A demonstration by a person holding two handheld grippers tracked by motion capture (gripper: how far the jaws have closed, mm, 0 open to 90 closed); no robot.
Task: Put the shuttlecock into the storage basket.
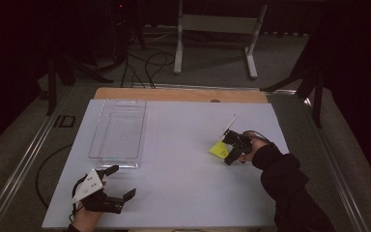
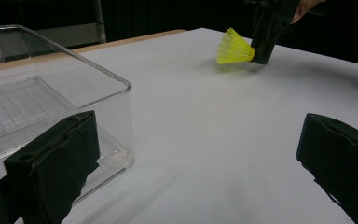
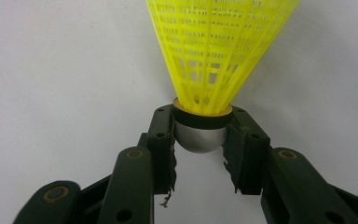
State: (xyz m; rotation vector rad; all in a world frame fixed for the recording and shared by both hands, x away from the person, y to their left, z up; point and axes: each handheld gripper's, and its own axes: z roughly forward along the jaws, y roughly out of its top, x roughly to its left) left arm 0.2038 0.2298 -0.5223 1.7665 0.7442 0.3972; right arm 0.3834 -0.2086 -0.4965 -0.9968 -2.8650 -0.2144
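A yellow plastic shuttlecock (image 3: 214, 51) with a pale rounded cork is clamped by that cork between the jaws of my right gripper (image 3: 200, 137). From above, the shuttlecock (image 1: 219, 149) lies low over the white board at centre right, its skirt pointing left, with the right gripper (image 1: 232, 147) beside it. The same shuttlecock (image 2: 234, 48) appears far off in the left gripper view. My left gripper (image 1: 121, 181) rests near the board's front left edge, jaws wide apart and nothing between them. Just behind it stands a clear plastic bin (image 1: 118, 130).
The white board (image 1: 183, 183) lies on a wooden table with its far edge (image 1: 178, 94) showing. A thin white stick (image 1: 230, 124) lies behind the right gripper. The clear bin's near corner (image 2: 121, 88) is close to the left jaw. Stands and cables fill the dark floor beyond.
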